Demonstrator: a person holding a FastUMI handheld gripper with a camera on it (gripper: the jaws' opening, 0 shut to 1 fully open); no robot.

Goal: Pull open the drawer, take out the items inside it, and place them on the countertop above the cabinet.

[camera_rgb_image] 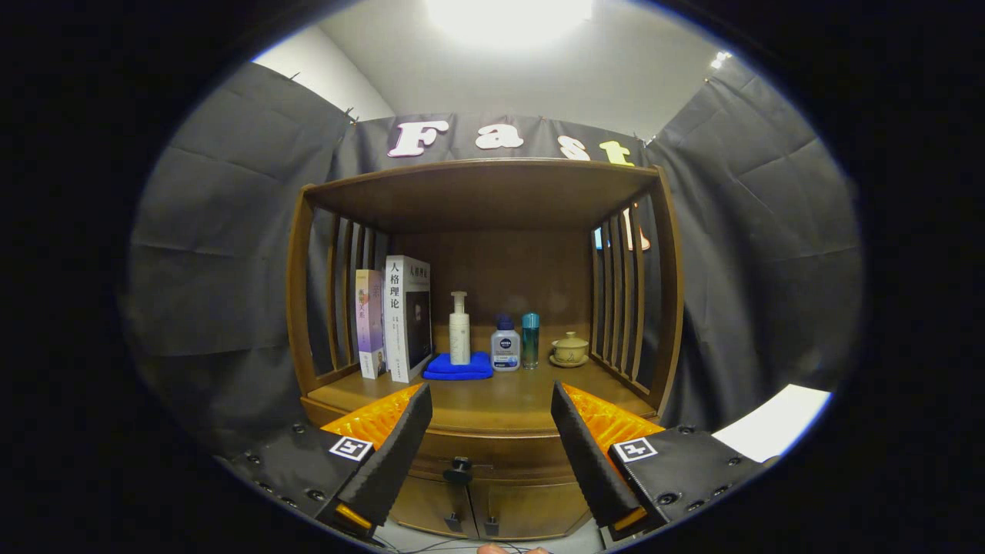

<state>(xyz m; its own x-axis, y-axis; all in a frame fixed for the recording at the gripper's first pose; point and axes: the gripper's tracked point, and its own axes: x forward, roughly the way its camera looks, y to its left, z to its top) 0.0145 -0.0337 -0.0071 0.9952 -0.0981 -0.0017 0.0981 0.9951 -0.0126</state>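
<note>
The wooden cabinet [485, 431] serves as the landmark: an open-fronted hutch with slatted sides, a countertop [508, 396] inside it, a drawer below and two small doors at the bottom.

Against the cabinet's left slats stands a thin pink book [370, 322], and just beside it a taller white book [408, 317], both upright on the countertop. Next comes a folded blue cloth [459, 367] with a white pump bottle [459, 329] standing on it. Just beside the cloth stands a white bottle with a dark blue cap [505, 345], then a slim teal bottle [530, 340] close against it. Near the cabinet's right slats sits a small lidded teacup on its saucer [569, 349], apart from the bottles.

Below the countertop's front edge, the drawer [492, 454] looks closed, flush with the cabinet front, and its dark round knob [459, 467] sits at its middle. What is inside cannot be seen.

The gripper [491, 438] hangs in front of the cabinet with its fingers spread wide apart and holding nothing. The left finger [392, 454] and the right finger [589, 458] each carry a black ribbed pad with orange behind. The drawer knob lies between them, nearer the left finger, and beyond their tips; neither finger touches it.

At the cabinet's foot, a fingertip of a person's hand [512, 549] shows.
</note>
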